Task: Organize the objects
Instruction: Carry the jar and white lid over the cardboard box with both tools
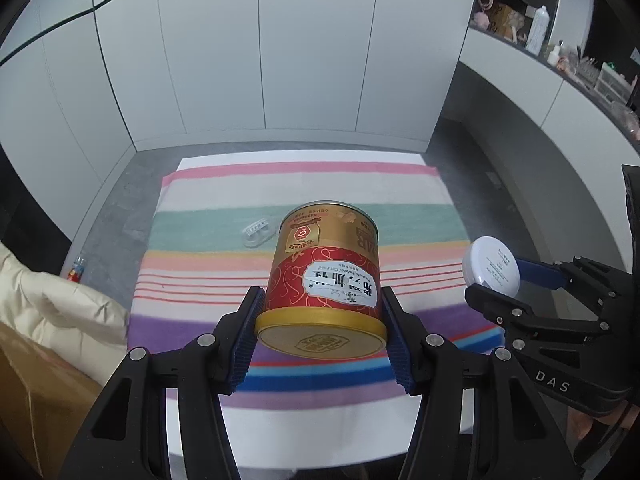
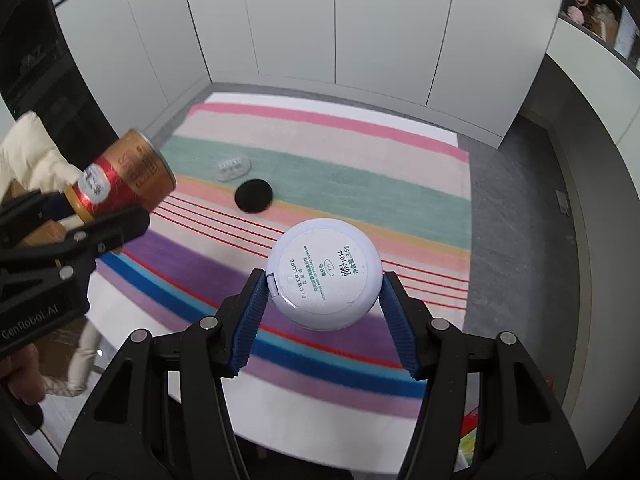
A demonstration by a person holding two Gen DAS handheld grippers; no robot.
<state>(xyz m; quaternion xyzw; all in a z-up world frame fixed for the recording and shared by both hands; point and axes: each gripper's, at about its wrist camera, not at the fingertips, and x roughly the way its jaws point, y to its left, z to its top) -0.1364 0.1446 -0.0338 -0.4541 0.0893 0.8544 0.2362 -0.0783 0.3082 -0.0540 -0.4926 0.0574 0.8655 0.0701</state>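
Gripping firmly, the left gripper (image 1: 320,334) has its blue ribbed fingers (image 1: 246,344) clamped on either side of the red-and-gold can (image 1: 326,280), near its gold lid end, and the can is up in the air, tilted with its far end pointing out over the striped towel (image 1: 224,240). Over on the other side, the right gripper (image 2: 324,300) is pinched on a white round compact (image 2: 324,274), label face toward the camera, reading "FLOWER LURE", also lifted clear of the towel. In the left wrist view that compact (image 1: 492,266) hangs off the towel's right edge, well apart from the can. Down on the towel, a small clear plastic piece (image 1: 259,232) lies on the green stripe toward the left edge; the right wrist view shows a black round disc (image 2: 253,196) just beside it, a little nearer the middle, lying flat. Neither is touched by either tool. The towel covers a white table (image 1: 280,440), whose near edge shows bare below the stripes.
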